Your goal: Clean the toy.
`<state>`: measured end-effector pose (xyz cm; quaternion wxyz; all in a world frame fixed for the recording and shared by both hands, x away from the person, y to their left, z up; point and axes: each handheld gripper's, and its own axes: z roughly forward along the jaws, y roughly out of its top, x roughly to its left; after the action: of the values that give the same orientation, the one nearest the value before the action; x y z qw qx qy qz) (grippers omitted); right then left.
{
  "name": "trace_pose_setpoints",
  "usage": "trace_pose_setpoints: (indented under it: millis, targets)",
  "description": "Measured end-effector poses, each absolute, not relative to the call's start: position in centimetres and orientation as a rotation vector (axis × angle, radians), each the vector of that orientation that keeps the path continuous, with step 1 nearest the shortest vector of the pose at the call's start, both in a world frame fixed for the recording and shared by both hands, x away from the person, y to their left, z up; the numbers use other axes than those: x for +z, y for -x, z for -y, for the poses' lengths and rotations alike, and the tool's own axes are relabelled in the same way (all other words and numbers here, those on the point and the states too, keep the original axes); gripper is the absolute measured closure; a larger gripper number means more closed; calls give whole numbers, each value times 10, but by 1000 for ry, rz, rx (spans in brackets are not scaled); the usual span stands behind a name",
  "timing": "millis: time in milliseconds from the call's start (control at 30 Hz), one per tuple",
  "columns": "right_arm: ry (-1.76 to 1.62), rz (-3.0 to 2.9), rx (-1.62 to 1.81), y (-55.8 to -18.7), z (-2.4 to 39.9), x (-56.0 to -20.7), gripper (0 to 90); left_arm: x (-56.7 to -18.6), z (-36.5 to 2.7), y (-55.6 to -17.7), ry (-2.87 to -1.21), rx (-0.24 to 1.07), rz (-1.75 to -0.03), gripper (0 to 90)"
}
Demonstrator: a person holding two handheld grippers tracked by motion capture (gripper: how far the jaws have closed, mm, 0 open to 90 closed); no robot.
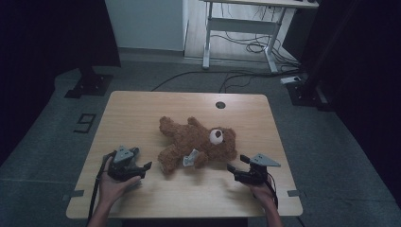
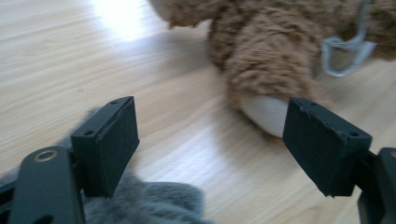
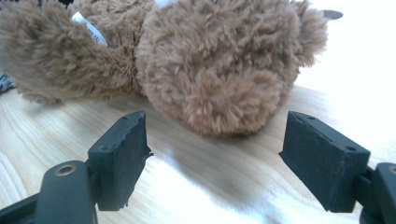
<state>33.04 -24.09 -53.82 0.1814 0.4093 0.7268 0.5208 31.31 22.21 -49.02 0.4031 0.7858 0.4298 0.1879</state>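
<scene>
- Brown plush teddy bear (image 1: 198, 142) lies flat at centre of the pale wooden counter (image 1: 142, 109), head toward lower right, white tag on its belly.
- Left hand-held gripper (image 1: 142, 168), lower left: jaws released, nothing between them; bear's pale-soled foot (image 2: 266, 114) just ahead.
- Right hand-held gripper (image 1: 236, 163), lower right: jaws apart, empty, facing the round furry head (image 3: 215, 65).
- Judgement: bite deep into fur, not tag; close both evenly.

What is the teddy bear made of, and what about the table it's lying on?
The teddy bear looks like soft brown plush: its fur is long and fuzzy, with a paler, smoother patch on the foot. The table looks like light wood or a wood-look board, since straight grain lines run along its smooth, slightly shiny top.
</scene>
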Motion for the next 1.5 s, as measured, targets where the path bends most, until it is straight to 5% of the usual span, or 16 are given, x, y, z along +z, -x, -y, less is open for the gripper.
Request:
trace_pose_setpoints:
  millis: [467,1500]
  targets:
    - [-1165,-2074,1416,-310,251,-548,225,-505,-179,-303,-2038,362,-1023,212]
    - [-1165,-2095,1372,-300,253,-550,243,-525,-171,-285,-2108,339,-1026,227]
